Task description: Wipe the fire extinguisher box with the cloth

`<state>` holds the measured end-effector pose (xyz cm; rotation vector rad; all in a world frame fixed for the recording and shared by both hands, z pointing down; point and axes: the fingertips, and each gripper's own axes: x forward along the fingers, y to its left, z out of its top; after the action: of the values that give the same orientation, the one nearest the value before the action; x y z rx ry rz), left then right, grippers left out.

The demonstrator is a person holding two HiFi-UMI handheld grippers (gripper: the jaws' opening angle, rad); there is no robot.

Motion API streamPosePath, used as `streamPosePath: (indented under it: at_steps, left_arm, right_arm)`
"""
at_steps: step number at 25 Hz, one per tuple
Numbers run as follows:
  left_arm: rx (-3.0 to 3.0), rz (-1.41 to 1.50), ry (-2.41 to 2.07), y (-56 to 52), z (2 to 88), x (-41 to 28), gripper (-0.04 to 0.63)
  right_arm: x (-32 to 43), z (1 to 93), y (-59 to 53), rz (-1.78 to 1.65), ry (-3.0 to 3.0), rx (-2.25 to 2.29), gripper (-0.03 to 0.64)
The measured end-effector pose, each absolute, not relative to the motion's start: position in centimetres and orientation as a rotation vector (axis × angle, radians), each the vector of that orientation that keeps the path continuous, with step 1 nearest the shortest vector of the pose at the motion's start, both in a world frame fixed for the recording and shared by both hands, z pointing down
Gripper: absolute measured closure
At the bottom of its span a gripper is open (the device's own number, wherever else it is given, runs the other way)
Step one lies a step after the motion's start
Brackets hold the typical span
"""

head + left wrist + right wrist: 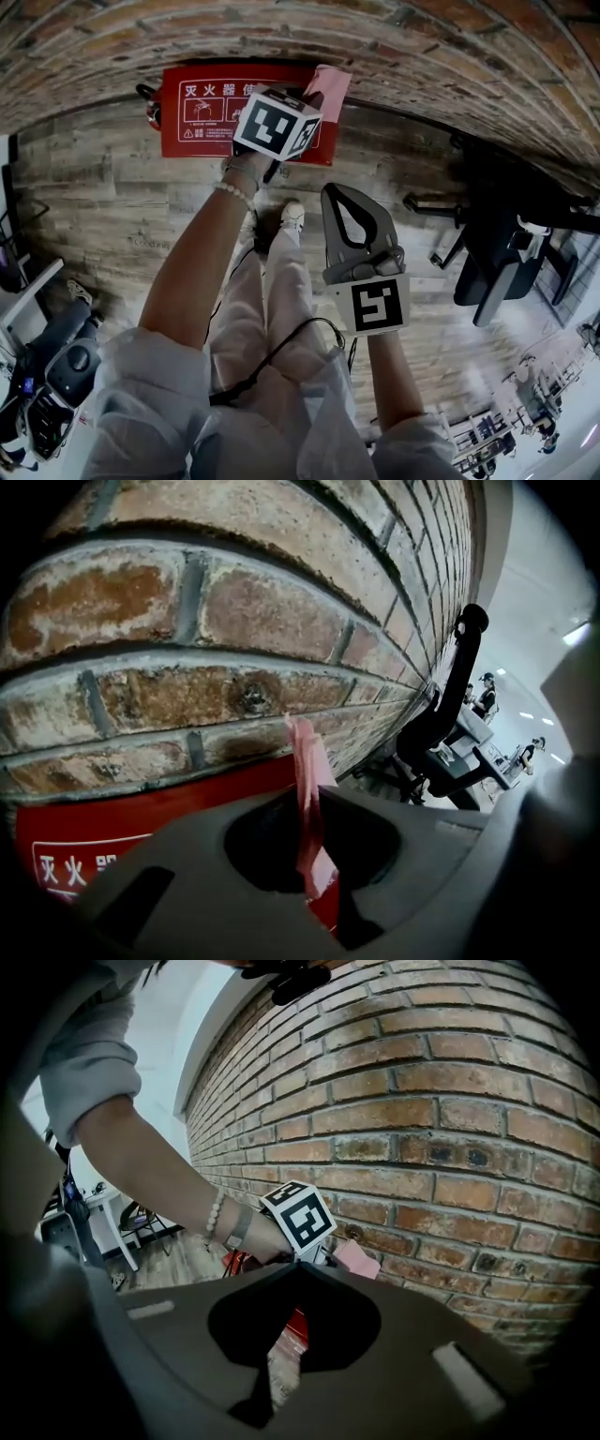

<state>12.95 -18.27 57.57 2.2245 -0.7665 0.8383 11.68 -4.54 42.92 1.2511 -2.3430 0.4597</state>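
The red fire extinguisher box (202, 117) stands on the floor against the brick wall, with white print on its face. My left gripper (314, 98) is at the box's right top corner, shut on a pink cloth (330, 86) that pokes up past the box. In the left gripper view the cloth (305, 761) hangs pinched between the jaws of the left gripper (317, 794), above the box (141, 827). My right gripper (343, 194) hangs back over the floor, shut and empty. From the right gripper view, the right gripper (298, 1265) looks towards the cloth (358, 1258).
A brick wall (422, 47) runs behind the box. A black office chair (497, 253) stands to the right. The person's legs (272, 309) and a black cable (281, 352) are below on the wood floor (94, 216).
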Motion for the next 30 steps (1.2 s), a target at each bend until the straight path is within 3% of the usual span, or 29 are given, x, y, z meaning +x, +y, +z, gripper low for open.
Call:
streamPosePath:
  at_steps: [30]
  left_arm:
    - [2.16, 0.958, -0.882, -18.9, 59.0, 8.4, 0.58]
  right_arm:
    - [9.7, 42.7, -5.3, 0.439, -2.351, 1.212, 0.612]
